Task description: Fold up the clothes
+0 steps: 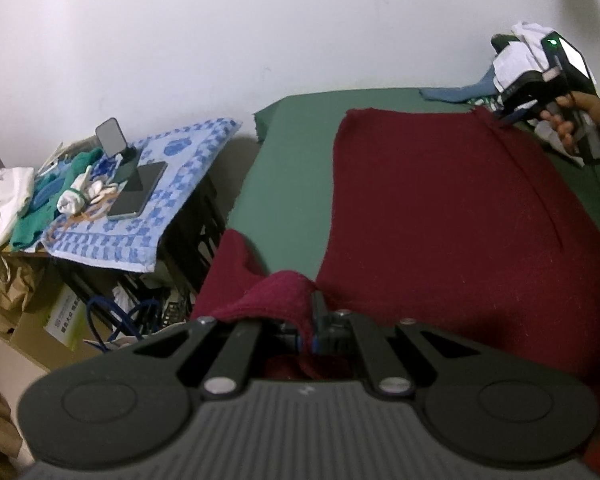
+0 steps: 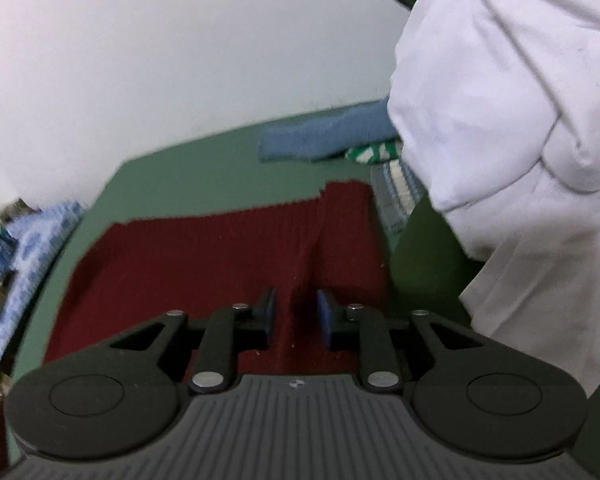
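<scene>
Sweater (image 1: 440, 208) in dark red knit lies spread flat on the green worktop (image 1: 292, 184), one piece only, and your left gripper (image 1: 314, 320) is clenched on a bunched fold of its near edge. Your right gripper (image 2: 296, 312) hangs released, fingers parted, straddling a raised ridge of the same knit near the far corner. Close on that ridge before you lift, then raise both ends level so the fold lands straight rather than skewed. Beyond it sit one heaped pile of other clothes (image 2: 500, 120), white on top, a blue garment (image 2: 328, 136) beneath and something green-and-white striped under that. Off to the left, one blue patterned towel (image 1: 172, 200) carries two phones (image 1: 138, 194)
</scene>
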